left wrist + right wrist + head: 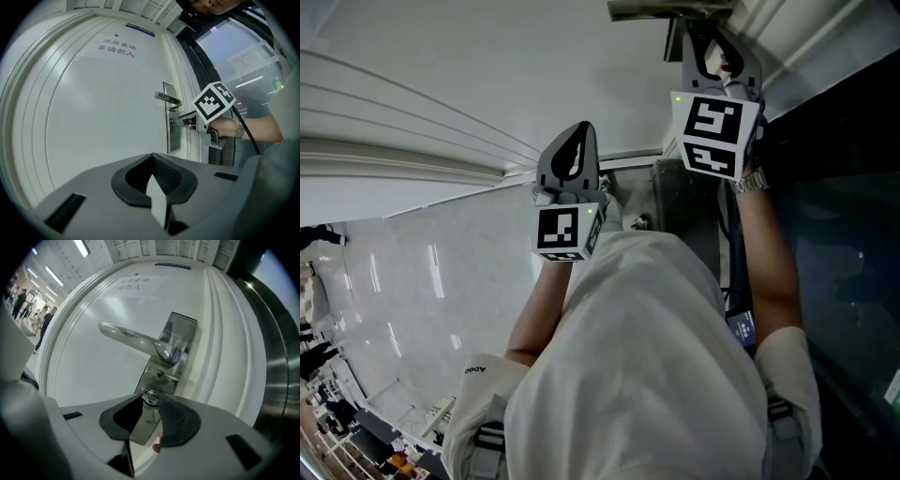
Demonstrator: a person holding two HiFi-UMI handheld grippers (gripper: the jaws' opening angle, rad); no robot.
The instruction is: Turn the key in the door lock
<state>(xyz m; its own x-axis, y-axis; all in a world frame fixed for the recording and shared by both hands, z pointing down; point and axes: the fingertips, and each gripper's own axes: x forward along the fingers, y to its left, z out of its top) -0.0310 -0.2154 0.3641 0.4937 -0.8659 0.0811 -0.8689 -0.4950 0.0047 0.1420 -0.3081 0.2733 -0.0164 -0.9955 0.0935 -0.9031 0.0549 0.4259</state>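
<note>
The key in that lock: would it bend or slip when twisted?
Probably stiff: the key looks metal. Its small, shiny head could slip, though the right gripper clamps it with ribbed pads. Seated in the lock plate, it likely just rotates.

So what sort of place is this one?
Probably a public building's concourse, at a storeroom door: white panelled door with red Chinese notice, brushed-steel lever handle, glossy pale tiled floor beyond.

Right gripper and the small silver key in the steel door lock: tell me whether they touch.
Touching. The right gripper view shows the right gripper with both jaws pinched on the head of the small silver key in the steel lock plate.
</note>
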